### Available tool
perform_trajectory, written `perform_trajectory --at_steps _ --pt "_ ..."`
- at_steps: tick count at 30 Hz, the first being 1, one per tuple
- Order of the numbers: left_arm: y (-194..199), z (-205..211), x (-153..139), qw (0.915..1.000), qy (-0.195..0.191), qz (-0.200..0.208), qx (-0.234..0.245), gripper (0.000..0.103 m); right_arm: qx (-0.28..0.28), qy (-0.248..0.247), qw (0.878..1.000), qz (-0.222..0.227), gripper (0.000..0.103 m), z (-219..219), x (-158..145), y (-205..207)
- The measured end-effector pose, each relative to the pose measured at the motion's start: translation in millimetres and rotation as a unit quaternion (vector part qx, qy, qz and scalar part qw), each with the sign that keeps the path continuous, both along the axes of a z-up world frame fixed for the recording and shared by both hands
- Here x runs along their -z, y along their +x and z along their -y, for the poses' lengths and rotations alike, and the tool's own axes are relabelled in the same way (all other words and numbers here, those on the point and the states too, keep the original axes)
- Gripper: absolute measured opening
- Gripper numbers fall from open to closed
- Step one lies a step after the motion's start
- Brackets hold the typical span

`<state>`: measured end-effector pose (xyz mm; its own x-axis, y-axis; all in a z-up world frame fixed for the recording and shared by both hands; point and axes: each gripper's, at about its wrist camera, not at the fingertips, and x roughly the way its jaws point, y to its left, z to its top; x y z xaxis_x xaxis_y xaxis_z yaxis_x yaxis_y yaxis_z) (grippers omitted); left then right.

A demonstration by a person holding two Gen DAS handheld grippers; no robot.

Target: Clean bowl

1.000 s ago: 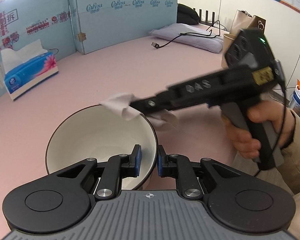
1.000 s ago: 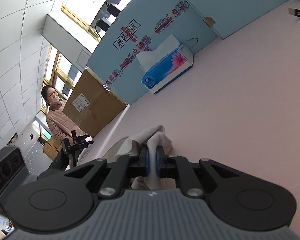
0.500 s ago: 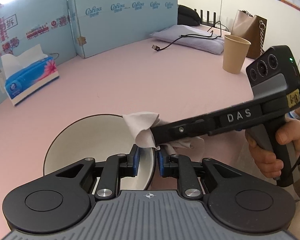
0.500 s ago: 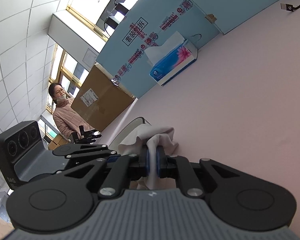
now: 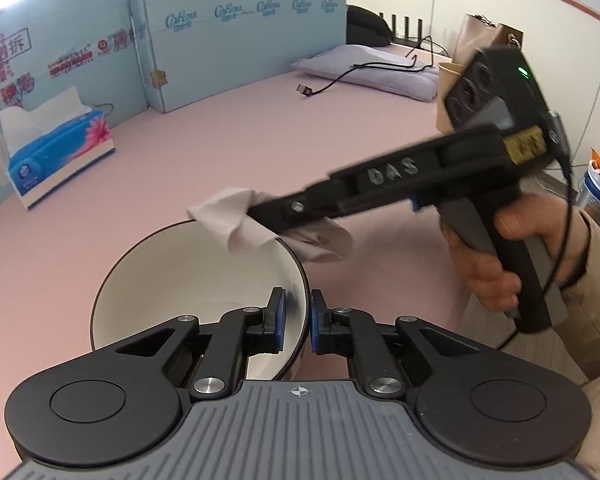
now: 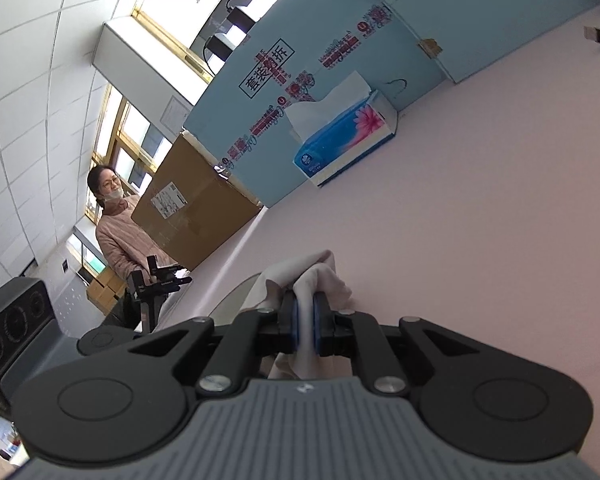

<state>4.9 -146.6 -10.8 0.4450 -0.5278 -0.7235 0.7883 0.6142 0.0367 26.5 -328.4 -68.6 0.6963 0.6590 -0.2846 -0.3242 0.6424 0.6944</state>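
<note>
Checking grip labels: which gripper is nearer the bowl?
Left. The left gripper has its jaws clamped on the bowl near rim; the right gripper holds a tissue at the far rim.

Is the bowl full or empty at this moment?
Empty. The left wrist view shows the bowl with a bare white inside; only the tissue held by the right gripper hangs over its far rim.
</note>
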Motion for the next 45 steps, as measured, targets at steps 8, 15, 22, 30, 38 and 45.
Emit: perform_trajectory --at_steps 8,15,22,30,38,45 --pt "-2.2 -12.1 0.8 0.9996 -0.005 -0.001 0.028 0.015 -0.021 -0.001 1.000 -0.001 0.011 -9.7 -1.2 17.3" --pt "-0.7 -18.7 1.9 0.9988 -0.012 -0.006 0.046 0.016 -0.038 -0.006 0.999 -0.006 0.011 -20.8 -2.0 30.3" --pt "-1.9 -19.5 2.7 0.9989 -0.016 -0.005 0.043 0.017 -0.026 -0.003 1.000 -0.009 0.011 -10.2 0.2 16.0" --pt "-2.6 -18.4 1.9 0.9992 -0.016 -0.005 0.036 0.017 -0.014 0.004 1.000 -0.014 0.011 -1.9 5.7 -6.2" --pt "-2.8 -16.5 -0.1 0.9997 -0.017 -0.001 0.017 0.017 -0.021 0.011 1.000 -0.015 0.011 -1.3 9.8 -27.3" --pt "-0.4 -8.7 -3.5 0.9998 -0.016 0.011 -0.002 0.021 0.002 0.030 1.000 0.000 0.011 15.3 6.0 -41.8"
